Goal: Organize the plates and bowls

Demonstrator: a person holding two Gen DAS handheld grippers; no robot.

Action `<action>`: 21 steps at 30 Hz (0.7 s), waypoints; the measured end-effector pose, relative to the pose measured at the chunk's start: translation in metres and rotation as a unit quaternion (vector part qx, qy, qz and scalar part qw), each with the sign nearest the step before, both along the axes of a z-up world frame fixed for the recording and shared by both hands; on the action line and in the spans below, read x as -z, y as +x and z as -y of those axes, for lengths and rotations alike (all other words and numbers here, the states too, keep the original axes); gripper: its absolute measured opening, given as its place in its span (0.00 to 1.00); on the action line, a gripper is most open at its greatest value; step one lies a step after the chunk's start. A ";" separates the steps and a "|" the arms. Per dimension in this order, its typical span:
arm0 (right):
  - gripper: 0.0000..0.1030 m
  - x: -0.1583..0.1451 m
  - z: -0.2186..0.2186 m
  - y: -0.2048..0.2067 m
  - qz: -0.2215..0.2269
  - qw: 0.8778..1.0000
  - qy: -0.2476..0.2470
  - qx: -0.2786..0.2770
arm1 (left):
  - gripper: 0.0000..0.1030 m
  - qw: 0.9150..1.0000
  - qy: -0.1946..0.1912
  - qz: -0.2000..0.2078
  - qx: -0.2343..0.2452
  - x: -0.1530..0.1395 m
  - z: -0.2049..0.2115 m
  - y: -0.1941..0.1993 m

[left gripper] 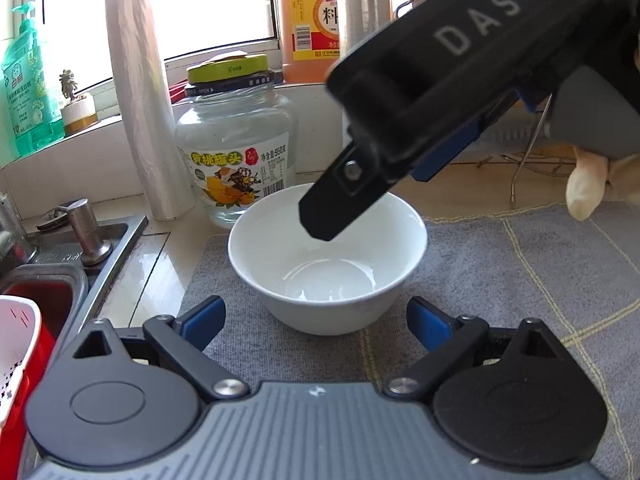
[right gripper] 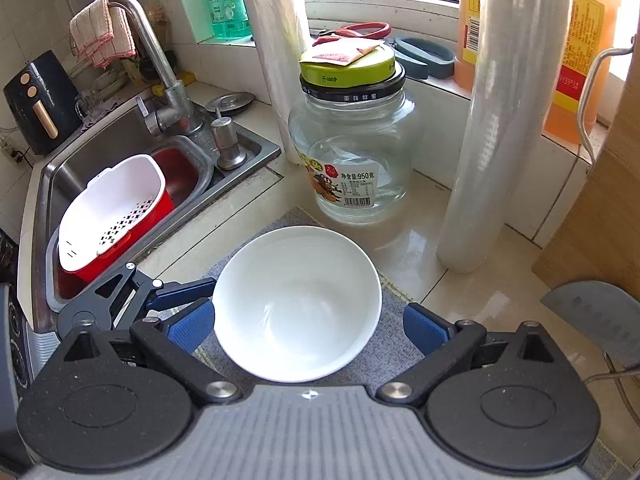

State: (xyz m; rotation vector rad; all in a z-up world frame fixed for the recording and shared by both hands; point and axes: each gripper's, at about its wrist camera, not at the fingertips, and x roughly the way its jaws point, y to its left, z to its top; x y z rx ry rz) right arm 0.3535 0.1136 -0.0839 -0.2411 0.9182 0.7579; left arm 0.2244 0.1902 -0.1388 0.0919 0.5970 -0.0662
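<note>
A white bowl (left gripper: 328, 256) stands upright and empty on a grey mat (left gripper: 500, 280), near the mat's far left corner. My left gripper (left gripper: 318, 322) is open just in front of it, one blue pad on each side of the bowl's near wall and neither touching. My right gripper (left gripper: 372, 200) reaches in from the upper right, one black finger hanging over the bowl's inside. In the right wrist view the bowl (right gripper: 296, 304) lies between the wide-open pads of my right gripper (right gripper: 308, 328); no pad presses on it. A finger (right gripper: 188, 291) of the left gripper shows at the bowl's left.
A glass jar (left gripper: 236, 152) and a roll of cling film (left gripper: 144, 112) stand close behind the bowl. The sink (right gripper: 120, 148) at left holds a red-and-white colander (right gripper: 116, 216). A second film roll (right gripper: 492, 140), a wooden board (right gripper: 600, 220) and a cleaver (right gripper: 600, 316) are at right.
</note>
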 end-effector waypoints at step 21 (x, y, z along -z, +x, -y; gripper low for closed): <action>0.86 0.024 -0.020 0.032 -0.018 1.000 0.001 -0.001 | 0.86 1.000 0.012 0.010 0.015 0.000 0.000 0.005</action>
